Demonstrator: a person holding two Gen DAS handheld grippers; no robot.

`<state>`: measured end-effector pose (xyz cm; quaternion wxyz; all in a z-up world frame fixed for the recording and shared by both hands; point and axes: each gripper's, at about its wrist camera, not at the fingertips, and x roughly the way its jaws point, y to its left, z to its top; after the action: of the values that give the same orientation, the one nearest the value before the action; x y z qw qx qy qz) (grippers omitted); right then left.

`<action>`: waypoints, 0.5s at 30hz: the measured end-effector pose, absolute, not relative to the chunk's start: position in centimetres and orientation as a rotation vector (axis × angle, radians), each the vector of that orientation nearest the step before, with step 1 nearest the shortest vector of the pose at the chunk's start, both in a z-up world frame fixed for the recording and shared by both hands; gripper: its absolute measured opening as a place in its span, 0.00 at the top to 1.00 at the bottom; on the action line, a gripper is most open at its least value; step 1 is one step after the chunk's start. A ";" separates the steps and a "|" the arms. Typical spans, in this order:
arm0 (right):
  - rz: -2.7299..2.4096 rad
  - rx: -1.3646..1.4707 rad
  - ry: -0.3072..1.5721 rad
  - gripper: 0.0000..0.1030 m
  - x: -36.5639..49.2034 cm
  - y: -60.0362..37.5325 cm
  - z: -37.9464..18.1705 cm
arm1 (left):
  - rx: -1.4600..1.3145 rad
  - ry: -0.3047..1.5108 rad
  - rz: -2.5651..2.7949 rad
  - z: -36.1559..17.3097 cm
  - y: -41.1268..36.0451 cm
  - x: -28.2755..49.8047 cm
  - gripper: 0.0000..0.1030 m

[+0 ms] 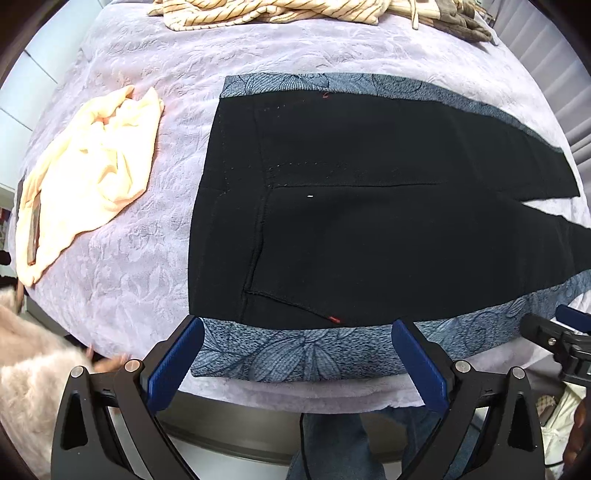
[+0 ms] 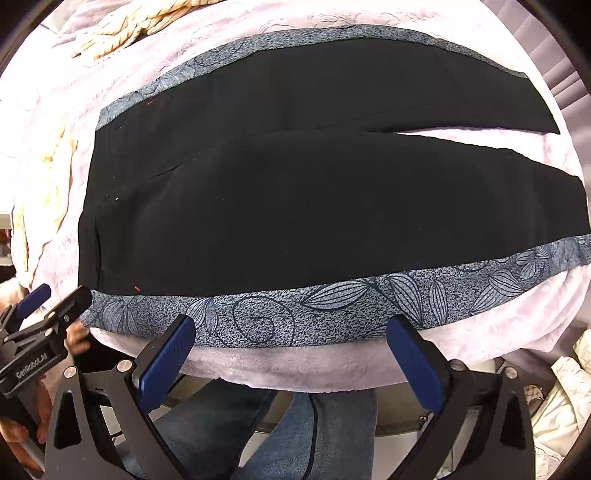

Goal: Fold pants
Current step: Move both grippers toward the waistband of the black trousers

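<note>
Black pants (image 1: 369, 221) with blue-grey floral side stripes (image 1: 295, 354) lie flat on a lilac bedcover (image 1: 147, 229), waistband to the left, legs running right. They also show in the right wrist view (image 2: 314, 203), with the near stripe (image 2: 332, 310) along the bed's front edge. My left gripper (image 1: 297, 362) is open and empty, just above the near stripe by the waist. My right gripper (image 2: 290, 354) is open and empty, just before the near stripe at mid-leg. The right gripper shows at the far right of the left wrist view (image 1: 561, 339); the left one shows at the left of the right wrist view (image 2: 48, 314).
A pale yellow garment (image 1: 85, 177) lies left of the pants. A striped cream garment (image 1: 258, 11) and grey fabric (image 1: 461, 22) lie at the bed's far side. The person's jeans (image 2: 314, 435) show below the bed's front edge.
</note>
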<state>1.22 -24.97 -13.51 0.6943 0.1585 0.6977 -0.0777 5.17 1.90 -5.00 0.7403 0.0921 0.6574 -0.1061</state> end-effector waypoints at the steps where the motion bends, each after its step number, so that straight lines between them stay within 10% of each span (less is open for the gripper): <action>1: -0.171 0.355 1.562 0.00 1.2 -25.0 -13.6 | 0.190 1.440 -0.232 -4.9 1.8 5.1 0.01; 15: -0.114 0.250 1.573 0.00 2.5 -24.7 -12.6 | 0.107 1.406 -0.175 -3.2 3.1 4.5 0.01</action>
<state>2.55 -24.73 -12.65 0.6979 0.1122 0.7054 -0.0513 4.54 3.14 -3.18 0.7580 0.0489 0.6455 -0.0803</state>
